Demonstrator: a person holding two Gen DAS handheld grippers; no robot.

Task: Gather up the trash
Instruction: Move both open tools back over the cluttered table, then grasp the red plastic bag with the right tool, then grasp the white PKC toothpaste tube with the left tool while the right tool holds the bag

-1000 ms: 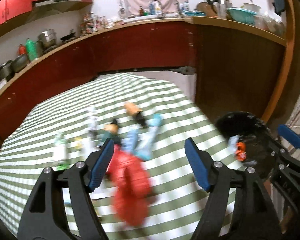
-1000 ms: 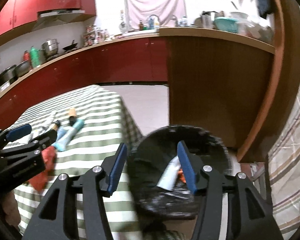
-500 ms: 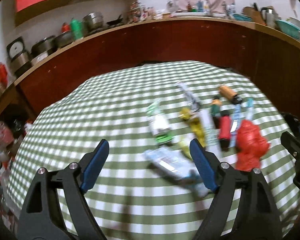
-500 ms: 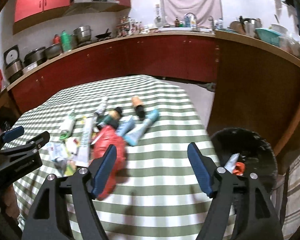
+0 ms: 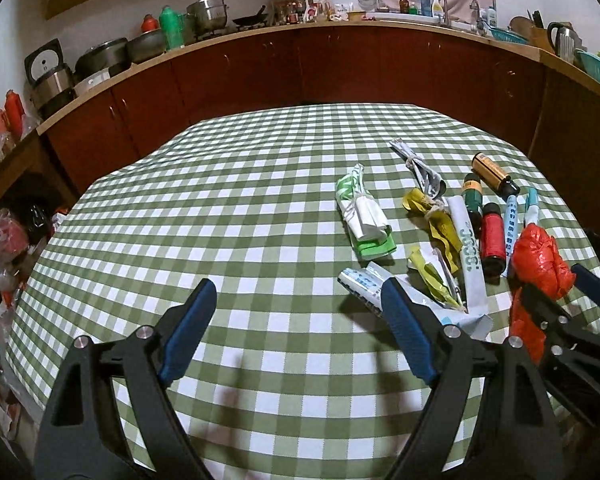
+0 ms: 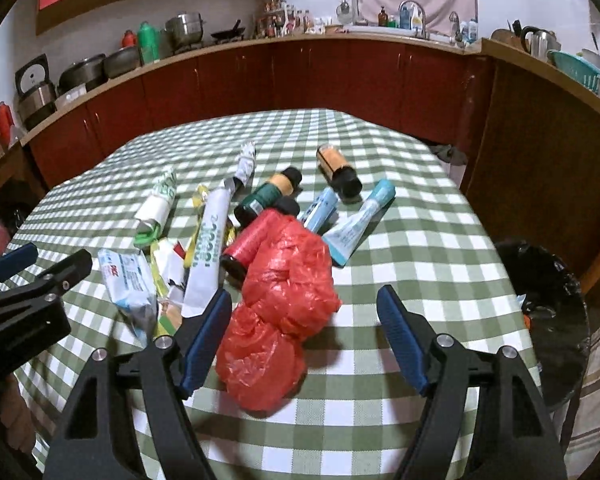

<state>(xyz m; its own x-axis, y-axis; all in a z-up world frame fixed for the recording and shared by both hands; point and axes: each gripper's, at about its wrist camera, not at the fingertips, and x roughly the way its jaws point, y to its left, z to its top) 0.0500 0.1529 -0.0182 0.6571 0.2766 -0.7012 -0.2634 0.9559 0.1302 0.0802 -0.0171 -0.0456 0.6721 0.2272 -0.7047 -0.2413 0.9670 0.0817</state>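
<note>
1. Only the right wrist view shows the black-lined trash bin [image 6: 548, 320], at three o'clock off the green checked tablecloth [image 6: 400, 240].
2. Left gripper [image 5: 296, 328]: released, empty above bare cloth.
3. Right gripper [image 6: 304, 340]: jaws closing, not yet gripping the crumpled red plastic bag [image 6: 284, 292] between them.

black trash bin [image 6: 548, 320] partly behind table edge, blue-white packet [image 6: 128, 280] blurred
</note>
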